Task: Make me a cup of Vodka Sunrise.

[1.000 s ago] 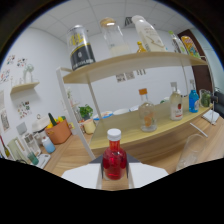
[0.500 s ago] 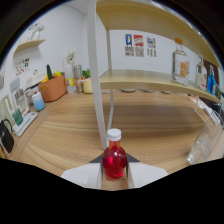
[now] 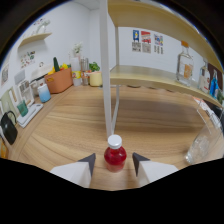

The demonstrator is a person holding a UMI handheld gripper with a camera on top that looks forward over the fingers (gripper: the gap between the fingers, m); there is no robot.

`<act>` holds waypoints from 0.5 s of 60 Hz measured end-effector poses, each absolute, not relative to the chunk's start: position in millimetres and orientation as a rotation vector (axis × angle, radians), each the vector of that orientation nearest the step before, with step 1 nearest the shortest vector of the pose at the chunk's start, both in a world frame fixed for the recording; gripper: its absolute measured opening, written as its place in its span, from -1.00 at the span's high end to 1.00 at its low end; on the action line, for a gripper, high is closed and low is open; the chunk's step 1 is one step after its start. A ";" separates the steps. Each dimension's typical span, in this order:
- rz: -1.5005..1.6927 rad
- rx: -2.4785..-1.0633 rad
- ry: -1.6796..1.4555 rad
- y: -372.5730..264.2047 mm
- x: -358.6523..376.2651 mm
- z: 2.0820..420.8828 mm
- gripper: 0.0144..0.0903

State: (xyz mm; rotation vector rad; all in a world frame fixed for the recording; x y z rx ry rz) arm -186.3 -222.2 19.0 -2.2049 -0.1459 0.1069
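The gripper (image 3: 113, 163) is clenched on a small red bottle (image 3: 115, 154) with a white cap, most likely the grenadine syrup for the drink; both fingers press against its round body, and the bottle stands upright between them above the wooden bench (image 3: 75, 125).

What has changed over the last second is the outlook. A second ago the gripper faced the shelves head-on, with bottles lined up ahead of it. Half a second ago it had swung aside, and now it looks along the bench with the white shelf post (image 3: 106, 75) straight ahead at 12 o'clock. The bottle has kept the same place between the fingers throughout, so the grip looks secure and the carry is under way.

At about 3 o'clock from the bottle, near the bench edge, stands a clear glass (image 3: 196, 149), which I judge to be the cup for the drink. A clear spirit bottle (image 3: 184, 64) sits on the lower shelf (image 3: 150, 79) at about 1 o'clock. At 10 o'clock, well apart, an orange basket (image 3: 60, 80) and a yellow pot (image 3: 95, 78) stand by the wall.

The syrup is picked and in transit; the next move probably calls for a turn toward the glass and a tilt to pour. The cap is on, so opening it may have to come first.
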 end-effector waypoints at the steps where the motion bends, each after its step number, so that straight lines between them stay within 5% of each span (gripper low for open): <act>1: 0.110 -2.205 -0.149 -224.2 -186.3 22.5 -0.65; 3: 0.121 -2.201 -0.159 -227.6 -186.0 30.3 -0.89; 17: 0.120 -2.065 -0.121 -257.5 -143.6 120.9 -0.89; 30: 0.051 -2.032 0.009 -294.4 -50.1 149.0 -0.89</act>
